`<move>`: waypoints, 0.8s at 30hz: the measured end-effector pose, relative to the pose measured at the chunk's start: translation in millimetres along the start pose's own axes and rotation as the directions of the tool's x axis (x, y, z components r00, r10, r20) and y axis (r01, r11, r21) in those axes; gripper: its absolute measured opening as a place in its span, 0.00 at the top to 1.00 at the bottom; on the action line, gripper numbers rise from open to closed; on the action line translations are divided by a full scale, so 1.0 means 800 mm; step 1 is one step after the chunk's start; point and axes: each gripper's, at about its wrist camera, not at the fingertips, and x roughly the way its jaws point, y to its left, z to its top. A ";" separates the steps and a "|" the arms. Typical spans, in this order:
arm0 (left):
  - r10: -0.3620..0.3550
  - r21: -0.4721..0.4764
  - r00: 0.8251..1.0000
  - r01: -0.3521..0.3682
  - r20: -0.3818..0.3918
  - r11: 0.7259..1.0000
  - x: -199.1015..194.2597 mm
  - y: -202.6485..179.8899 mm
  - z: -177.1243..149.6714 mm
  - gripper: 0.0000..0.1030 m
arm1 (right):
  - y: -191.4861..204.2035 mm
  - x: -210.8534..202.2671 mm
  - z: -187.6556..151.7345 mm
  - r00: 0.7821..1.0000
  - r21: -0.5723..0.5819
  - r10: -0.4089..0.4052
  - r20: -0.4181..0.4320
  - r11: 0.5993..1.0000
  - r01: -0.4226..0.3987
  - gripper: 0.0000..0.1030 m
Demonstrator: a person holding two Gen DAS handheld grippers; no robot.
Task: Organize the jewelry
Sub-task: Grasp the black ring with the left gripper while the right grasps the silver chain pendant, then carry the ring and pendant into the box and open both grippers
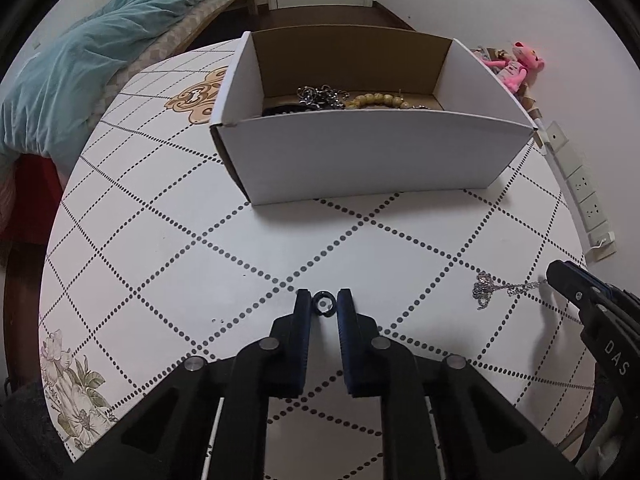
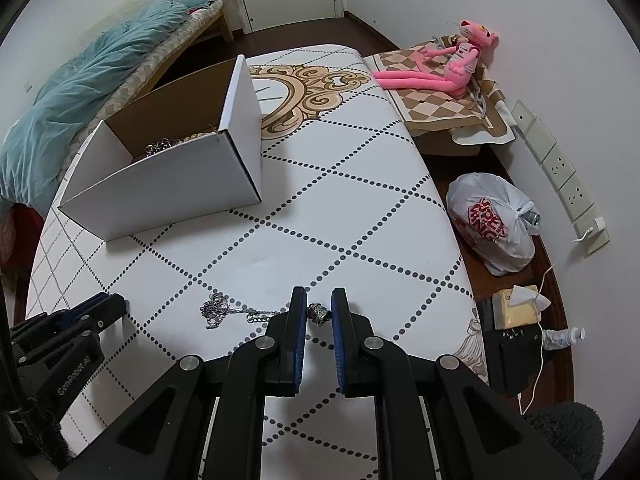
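Note:
A small black ring [image 1: 324, 304] sits between the fingertips of my left gripper [image 1: 324, 305], which is shut on it just above the table. My right gripper [image 2: 319, 314] is shut on the silver barrel pendant [image 2: 319, 313] of a silver chain necklace [image 2: 224, 312] that trails left on the table. The chain also shows in the left wrist view [image 1: 496, 289], beside the right gripper's fingers [image 1: 568, 280]. An open white cardboard box [image 1: 372, 160] stands at the far side. It holds a metal chain [image 1: 320, 96], a yellow bead bracelet [image 1: 376, 101] and a dark item.
The round white table [image 1: 200, 248] has a dotted diamond pattern. A pink plush toy [image 2: 448, 64] lies on a checked cloth beyond the table. A white plastic bag [image 2: 492, 224], a wall socket strip [image 2: 560, 176] and a bed with a teal duvet [image 2: 100, 80] surround it.

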 end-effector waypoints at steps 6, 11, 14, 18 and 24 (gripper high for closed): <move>-0.029 -0.003 0.999 0.029 0.019 1.000 -0.013 0.004 0.000 0.90 | 0.002 -0.022 0.009 0.999 0.001 0.034 0.027 0.999 -0.034 0.88; -0.063 0.000 0.996 0.063 0.061 0.998 -0.045 0.008 0.012 0.90 | 0.012 -0.055 0.028 0.995 -0.021 0.083 0.064 0.996 -0.081 0.88; -0.087 0.000 0.991 0.087 0.098 0.996 -0.072 0.013 0.029 0.90 | 0.016 -0.079 0.047 0.989 -0.041 0.113 0.094 0.993 -0.110 0.88; -0.127 -0.010 0.982 0.130 0.141 0.991 -0.105 0.022 0.058 0.90 | 0.025 -0.111 0.078 0.979 -0.066 0.152 0.138 0.987 -0.144 0.88; -0.172 -0.003 0.967 0.175 0.186 0.984 -0.137 0.033 0.109 0.90 | 0.042 -0.160 0.142 0.951 -0.116 0.228 0.207 0.971 -0.208 0.88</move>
